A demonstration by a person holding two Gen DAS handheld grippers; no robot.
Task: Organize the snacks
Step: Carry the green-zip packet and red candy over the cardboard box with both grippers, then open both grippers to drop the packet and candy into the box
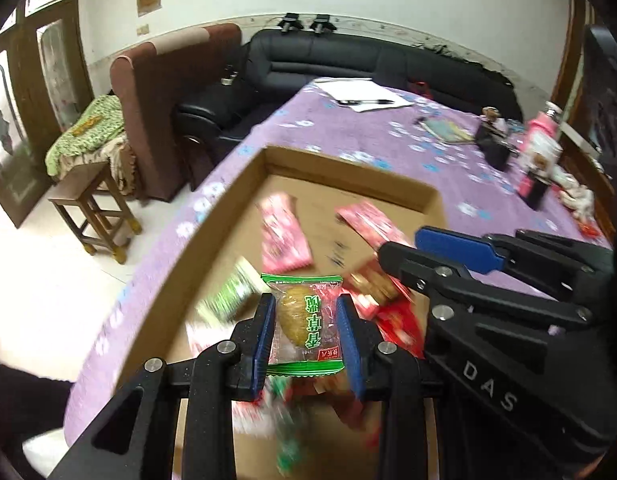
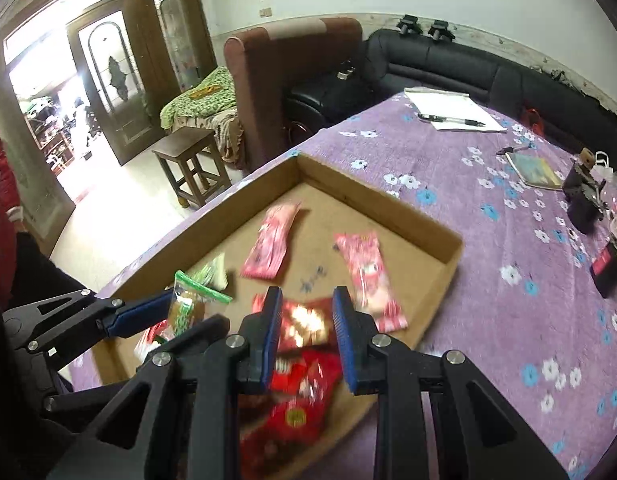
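Observation:
A shallow cardboard box (image 1: 348, 168) lies on the purple flowered tablecloth (image 1: 388, 140). Over it, my left gripper (image 1: 306, 298) is shut on a clear snack packet with green ends (image 1: 304, 320). My right gripper (image 2: 306, 292) is shut on a red and gold snack packet (image 2: 304, 320), blurred by motion. The two grippers hang side by side; the right gripper (image 1: 400, 244) shows at the right of the left wrist view. Inside the box (image 2: 372, 184) lie two pink packets (image 2: 268, 244) (image 2: 368, 276), a green one (image 2: 212, 276) and red ones (image 2: 300, 400).
White paper with a pen (image 2: 452, 114), a small book (image 2: 536, 170), black devices (image 2: 584, 196) and a pink bottle (image 1: 542, 140) sit on the far side of the table. A black sofa (image 1: 348, 60), a brown armchair (image 1: 160, 92) and a wooden stool (image 1: 96, 212) stand beyond the table's edge.

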